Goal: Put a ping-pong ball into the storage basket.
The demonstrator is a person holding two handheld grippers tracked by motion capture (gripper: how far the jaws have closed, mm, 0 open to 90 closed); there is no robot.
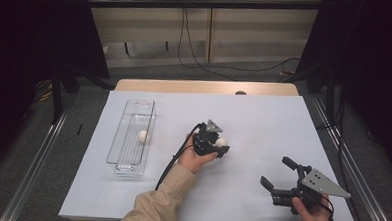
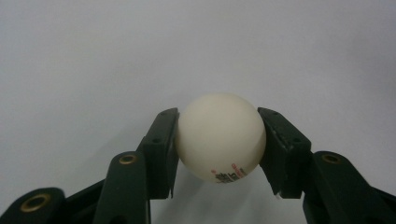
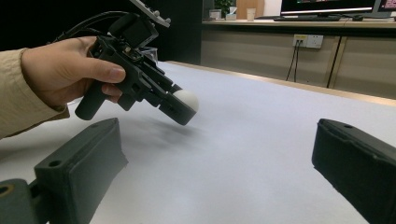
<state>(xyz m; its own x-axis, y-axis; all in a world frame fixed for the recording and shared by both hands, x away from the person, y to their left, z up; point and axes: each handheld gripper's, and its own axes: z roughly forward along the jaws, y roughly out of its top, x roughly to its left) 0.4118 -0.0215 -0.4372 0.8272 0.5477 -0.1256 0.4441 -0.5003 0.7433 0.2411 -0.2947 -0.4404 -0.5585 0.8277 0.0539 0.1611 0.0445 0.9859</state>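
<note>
Left gripper view, fingers (image 2: 161, 154) clamp ball (image 2: 219, 137), print partly hidden, right gripper (image 1: 280, 175) fingers apart.

Tabletop (image 1: 263, 118): tray (image 1: 132, 138) at left, one ball (image 1: 142, 135) inside it. Left hand-held gripper (image 1: 221, 142) near the middle, right of the tray, a second ball (image 2: 219, 137) between its jaws, above the surface. Right hand-held gripper (image 1: 276, 173) at the near right corner, well apart from both.

The ball (image 2: 219, 137) looks like smooth, matt cream plastic with small printed marks. The left gripper (image 2: 217, 154) is matt black plastic with brass-coloured rivets. The surface (image 1: 263, 118) is matt white, its far edge wood. The container (image 1: 132, 138) is clear glossy plastic.
</note>
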